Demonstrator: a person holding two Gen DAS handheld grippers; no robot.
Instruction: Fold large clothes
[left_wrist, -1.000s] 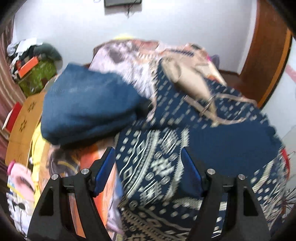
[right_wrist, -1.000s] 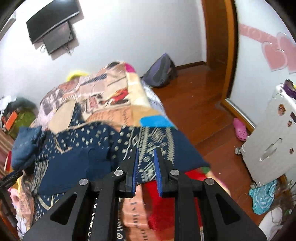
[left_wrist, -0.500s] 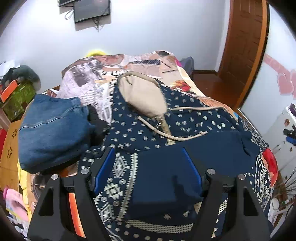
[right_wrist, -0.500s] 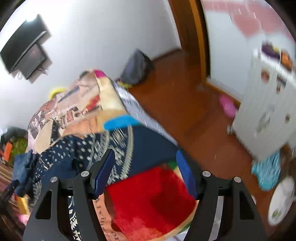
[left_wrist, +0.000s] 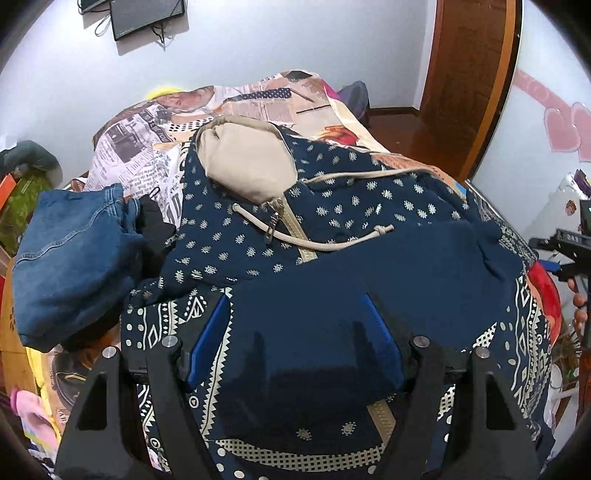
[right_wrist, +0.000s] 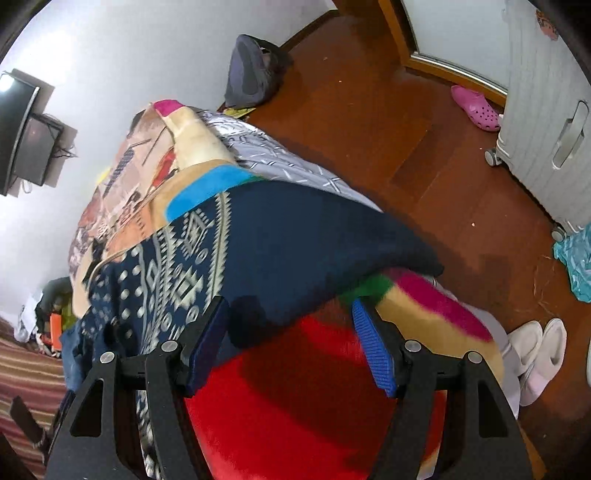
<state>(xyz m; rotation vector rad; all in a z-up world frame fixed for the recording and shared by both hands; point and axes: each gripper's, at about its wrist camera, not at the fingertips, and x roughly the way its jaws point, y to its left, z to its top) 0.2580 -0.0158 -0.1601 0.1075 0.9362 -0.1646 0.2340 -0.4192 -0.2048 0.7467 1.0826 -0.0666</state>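
1. Hooded garment (left_wrist: 332, 229): navy, cream dots and geometric bands; beige hood lining (left_wrist: 243, 162).
2. Folded jeans (left_wrist: 70, 258): mid-blue denim.
3. Blanket (right_wrist: 295, 398): red, tan, magenta, green and sky-blue patches; newspaper print farther up.
4. Tool pads (right_wrist: 373, 350): blue, on black frames.
5. Clog (right_wrist: 476, 107): pink.
6. Floor (right_wrist: 369, 122): reddish-brown.

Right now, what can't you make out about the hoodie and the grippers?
- Hoodie: the near hem runs off the bottom edge of the left wrist view, behind the left gripper.
- Right gripper: cut by the right edge there; its own view shows it open over blurred blanket.
- Jeans: what lies beneath them is hidden.
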